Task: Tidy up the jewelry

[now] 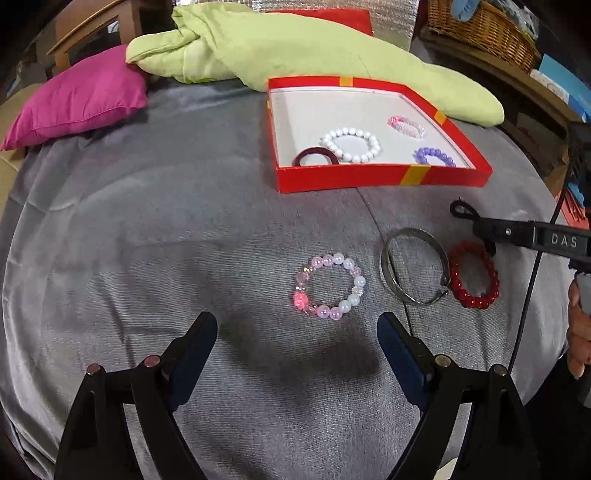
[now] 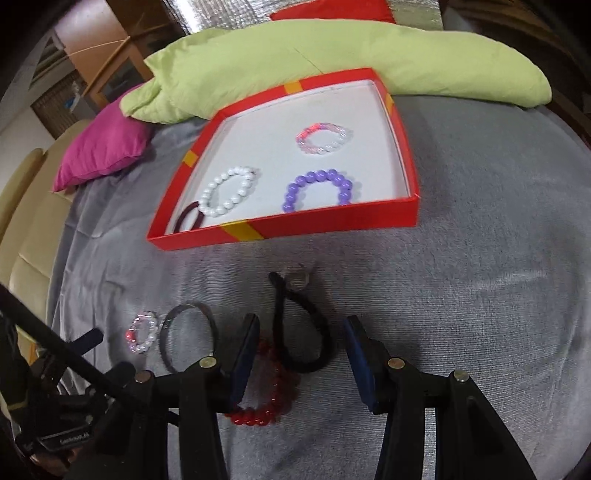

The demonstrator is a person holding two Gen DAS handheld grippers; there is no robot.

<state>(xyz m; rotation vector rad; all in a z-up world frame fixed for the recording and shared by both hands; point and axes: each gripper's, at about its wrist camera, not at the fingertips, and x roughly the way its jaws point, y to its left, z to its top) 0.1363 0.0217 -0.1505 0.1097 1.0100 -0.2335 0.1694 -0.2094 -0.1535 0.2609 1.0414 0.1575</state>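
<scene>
Loose on the grey cover I count four pieces: a pink-and-white bead bracelet, lying just ahead of my left gripper; beside it a silver bangle; touching that bangle's far side, a red bead bracelet; and a black hair tie looped on the cover. My left fingers stand wide apart with nothing between them, the pink-and-white bracelet lying clear of both tips. My right gripper sits over the black hair tie, fingers partly apart on either side of its loop and not pressing it; the red bead bracelet lies partly under the left-hand finger in that view. No earlier view is to hand. Already stowed in the red box, white-lined: a white bead bracelet, a dark maroon band at the near corner overlapping it, a purple bead bracelet against the near wall, and a pink-and-clear bead bracelet farther in. Behind the box: a light green quilted bundle, a magenta cushion to its side, and a wicker basket at the far corner.
</scene>
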